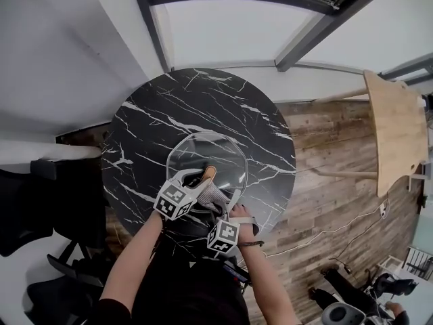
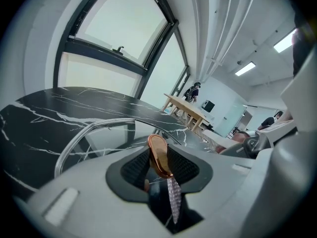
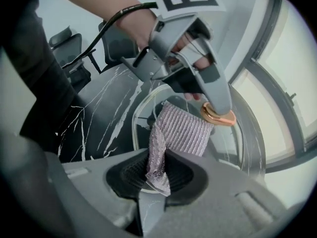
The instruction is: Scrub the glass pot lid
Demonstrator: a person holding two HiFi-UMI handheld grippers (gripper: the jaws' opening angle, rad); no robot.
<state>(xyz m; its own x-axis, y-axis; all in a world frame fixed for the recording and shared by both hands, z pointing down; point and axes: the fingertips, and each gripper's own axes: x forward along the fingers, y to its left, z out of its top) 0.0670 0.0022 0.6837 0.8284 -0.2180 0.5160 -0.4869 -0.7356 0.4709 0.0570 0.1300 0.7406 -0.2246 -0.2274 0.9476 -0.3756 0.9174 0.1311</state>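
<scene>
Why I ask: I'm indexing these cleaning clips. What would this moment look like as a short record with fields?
surface: round black marble-pattern table
object: glass pot lid on the table, toward the person's side
left gripper: shut on the lid's copper-coloured knob
right gripper: shut on a ribbed silvery cloth
cloth position: hangs over the glass, just beside the knob
stage: lid steadied, cloth in place for scrubbing

glossy glass lid (image 1: 203, 149), ribbed cloth (image 3: 184, 131)
</scene>
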